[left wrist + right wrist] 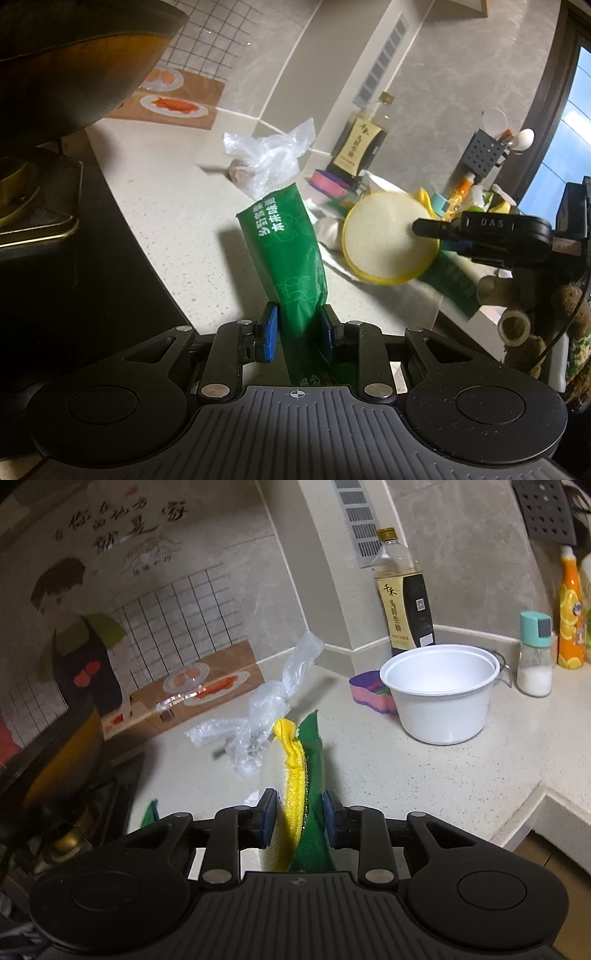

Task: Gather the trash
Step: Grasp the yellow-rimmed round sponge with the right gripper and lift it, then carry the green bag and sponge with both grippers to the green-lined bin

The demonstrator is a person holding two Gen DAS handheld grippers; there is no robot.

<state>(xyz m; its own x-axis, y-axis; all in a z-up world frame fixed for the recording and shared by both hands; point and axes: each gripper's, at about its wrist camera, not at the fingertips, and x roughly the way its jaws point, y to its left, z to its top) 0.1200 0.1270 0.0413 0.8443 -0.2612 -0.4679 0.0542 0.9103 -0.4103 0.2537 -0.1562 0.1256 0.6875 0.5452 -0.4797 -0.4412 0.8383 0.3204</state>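
Observation:
My left gripper (298, 325) is shut on a green snack wrapper (286, 251), held upright above the counter. My right gripper (299, 814) is shut on a round yellow-rimmed scouring pad (292, 775) together with a second green wrapper (314, 771). The pad (384, 236) and the right gripper's fingers (439, 227) also show at the right of the left wrist view. A crumpled clear plastic bag (267, 158) lies on the counter beyond both grippers; it also shows in the right wrist view (266, 716).
A wok (74, 62) on the stove (55, 240) fills the left. A white bowl (443, 694), a soy sauce bottle (404, 598), a pink-purple cup (369, 694), a salt shaker (535, 653) and an orange bottle (570, 609) stand at the back right. The counter edge (535, 805) runs at the right.

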